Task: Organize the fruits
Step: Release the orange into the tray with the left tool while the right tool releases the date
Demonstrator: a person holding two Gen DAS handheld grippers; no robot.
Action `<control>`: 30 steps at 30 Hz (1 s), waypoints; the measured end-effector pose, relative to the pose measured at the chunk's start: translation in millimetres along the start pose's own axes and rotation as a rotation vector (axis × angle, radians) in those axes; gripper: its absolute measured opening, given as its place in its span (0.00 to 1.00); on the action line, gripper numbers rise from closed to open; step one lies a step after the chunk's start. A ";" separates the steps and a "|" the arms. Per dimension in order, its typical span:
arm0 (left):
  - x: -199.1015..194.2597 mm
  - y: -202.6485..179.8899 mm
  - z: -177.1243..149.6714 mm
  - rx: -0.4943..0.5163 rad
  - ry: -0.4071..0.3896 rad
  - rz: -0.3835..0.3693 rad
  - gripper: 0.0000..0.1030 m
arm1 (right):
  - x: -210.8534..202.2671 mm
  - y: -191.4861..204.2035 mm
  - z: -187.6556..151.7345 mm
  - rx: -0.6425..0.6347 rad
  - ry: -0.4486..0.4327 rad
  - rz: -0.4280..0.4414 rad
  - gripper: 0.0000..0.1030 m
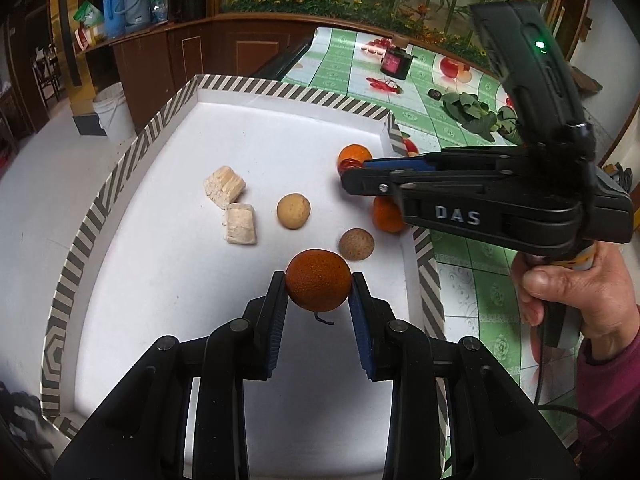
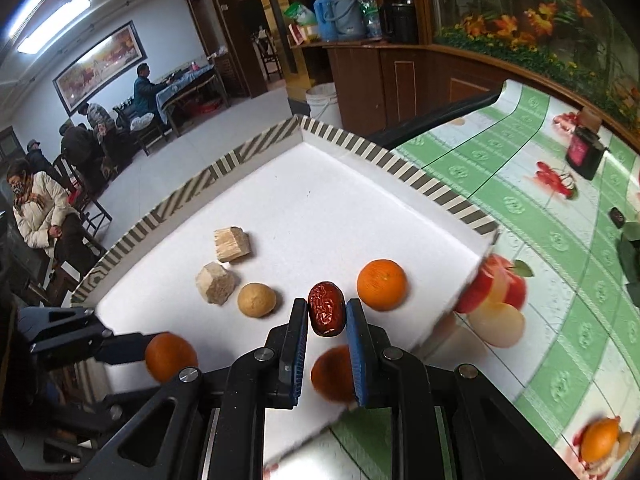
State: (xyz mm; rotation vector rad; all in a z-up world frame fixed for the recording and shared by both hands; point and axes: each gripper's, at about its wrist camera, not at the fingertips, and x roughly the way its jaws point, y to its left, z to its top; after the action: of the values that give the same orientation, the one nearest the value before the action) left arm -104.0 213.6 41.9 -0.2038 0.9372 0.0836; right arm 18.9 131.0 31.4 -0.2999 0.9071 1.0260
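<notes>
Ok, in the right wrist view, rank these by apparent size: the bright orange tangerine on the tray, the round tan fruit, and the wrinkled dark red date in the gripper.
1. Bright orange tangerine, largest.
2. Round tan fruit.
3. Wrinkled dark red date, narrowest, though about as long as the tan fruit is wide; it sits nearer the camera in the right gripper, so that comparison is unsure.

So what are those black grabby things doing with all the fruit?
A person holds a pair of tongs in each hand over a white tray with a striped rim. The left tongs are shut on a dark orange fruit, and the right tongs are shut on a wrinkly red date. Two more oranges, two small round brownish fruits and two pale chunks lie on the tray.
</notes>
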 end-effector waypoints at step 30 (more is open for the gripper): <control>-0.6 -8.6 -1.7 -0.011 -0.034 0.085 0.44 | -52.2 -13.6 -18.0 0.039 -0.124 0.027 0.19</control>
State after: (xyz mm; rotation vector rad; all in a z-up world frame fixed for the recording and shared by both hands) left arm -104.4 204.8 42.6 -0.1723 0.9114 0.1703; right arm 10.3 81.4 58.0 -0.1895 0.8198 1.0389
